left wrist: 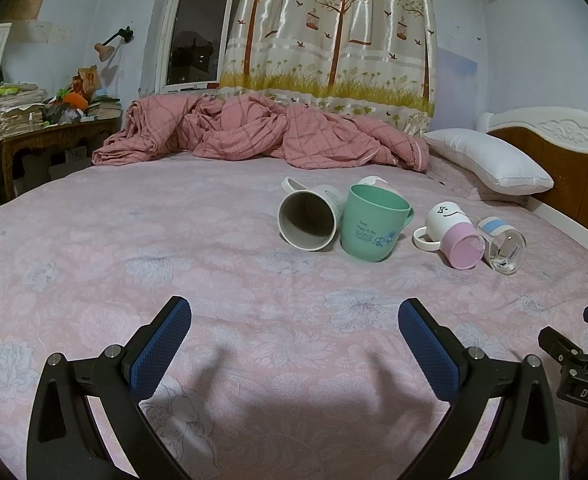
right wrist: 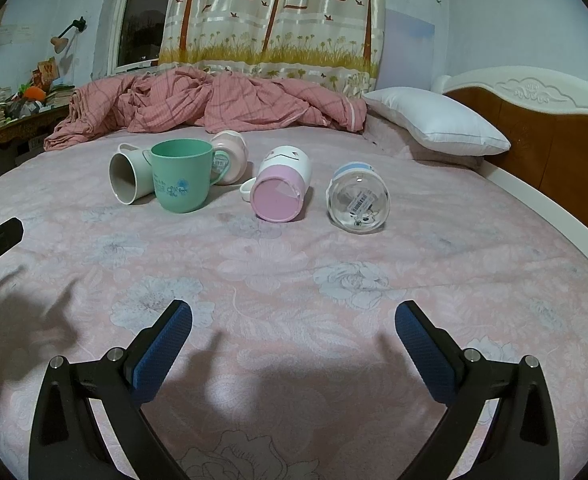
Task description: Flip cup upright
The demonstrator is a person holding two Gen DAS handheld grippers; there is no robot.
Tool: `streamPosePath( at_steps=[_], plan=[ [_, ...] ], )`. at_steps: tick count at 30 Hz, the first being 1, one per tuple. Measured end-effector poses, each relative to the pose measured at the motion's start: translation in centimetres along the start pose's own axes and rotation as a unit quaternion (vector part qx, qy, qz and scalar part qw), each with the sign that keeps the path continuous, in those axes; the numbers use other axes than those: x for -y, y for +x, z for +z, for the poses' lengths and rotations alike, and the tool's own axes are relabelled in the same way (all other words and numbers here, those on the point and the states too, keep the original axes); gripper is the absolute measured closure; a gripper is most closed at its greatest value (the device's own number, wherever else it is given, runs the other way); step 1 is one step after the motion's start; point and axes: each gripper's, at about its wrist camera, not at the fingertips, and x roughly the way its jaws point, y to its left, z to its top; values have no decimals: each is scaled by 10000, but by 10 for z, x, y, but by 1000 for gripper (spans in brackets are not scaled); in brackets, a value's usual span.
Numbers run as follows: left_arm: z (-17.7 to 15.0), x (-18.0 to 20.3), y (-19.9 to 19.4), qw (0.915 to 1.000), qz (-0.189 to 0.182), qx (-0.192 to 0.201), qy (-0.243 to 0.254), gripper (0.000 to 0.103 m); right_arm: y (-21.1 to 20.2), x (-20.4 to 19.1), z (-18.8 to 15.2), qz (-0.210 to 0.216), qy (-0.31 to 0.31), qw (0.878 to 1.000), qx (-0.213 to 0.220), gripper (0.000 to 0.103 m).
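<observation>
Several cups lie in a row on the pink bedspread. A green mug stands upright. A white mug lies on its side, mouth toward me. A pale pink cup lies behind the green one. A pink-and-white mug lies on its side, base toward me. A clear glass cup lies on its side. My left gripper and right gripper are both open and empty, well short of the cups.
A crumpled pink quilt lies along the far edge of the bed. A white pillow rests by the headboard at the right. A cluttered wooden desk stands at the left. The other gripper's edge shows at the right.
</observation>
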Motion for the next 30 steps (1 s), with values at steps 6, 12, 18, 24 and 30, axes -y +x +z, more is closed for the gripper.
streamPosePath(
  at_steps=[6,12,18,24,30],
  plan=[
    [-5,0,-1,10000,-13,17,-31,0,0,0,1,7,1,10000,-15,0],
    [-6,-3,2,10000,-12,6,-34,0,5,-2,-6,5,0,10000,-44,0],
    [-7,-2,5,10000,-8,-10,-44,0,5,-1,-6,5,3,10000,-54,0],
    [-6,-2,5,10000,-9,-17,-48,0,5,-1,-5,8,4,10000,-68,0],
    [-7,-2,5,10000,-10,-23,-50,0,5,-1,-4,9,4,10000,-78,0]
  ],
)
